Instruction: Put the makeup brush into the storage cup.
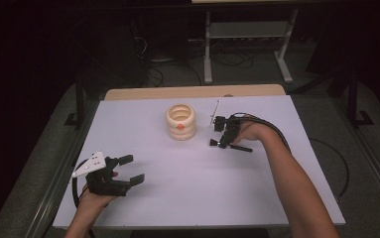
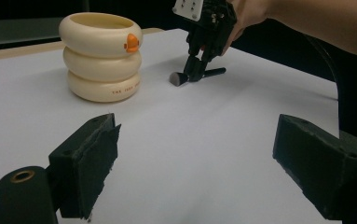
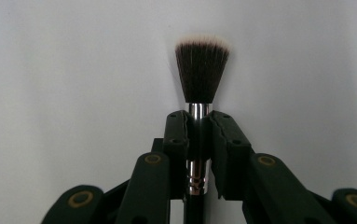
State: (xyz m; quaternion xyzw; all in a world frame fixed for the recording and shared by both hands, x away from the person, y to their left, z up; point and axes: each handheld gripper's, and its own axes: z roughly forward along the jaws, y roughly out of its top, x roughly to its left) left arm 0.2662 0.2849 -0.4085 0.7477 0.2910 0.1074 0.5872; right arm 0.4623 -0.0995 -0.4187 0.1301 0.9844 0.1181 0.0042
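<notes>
The right gripper is clamped on the brush at its metal collar, at three o'clock from the ringed holder. Lift level, keeping bristles clear. The left gripper rests wide open, holding nothing.

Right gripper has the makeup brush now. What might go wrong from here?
1. The right gripper pinches the brush at its smooth metal ferrule, so it may slip or swivel when lifted.
2. The brush lies level on the table; if it goes into the cream ringed holder, the long handle could catch the rim.
3. The holder looks light; a knock might tip it.
</notes>
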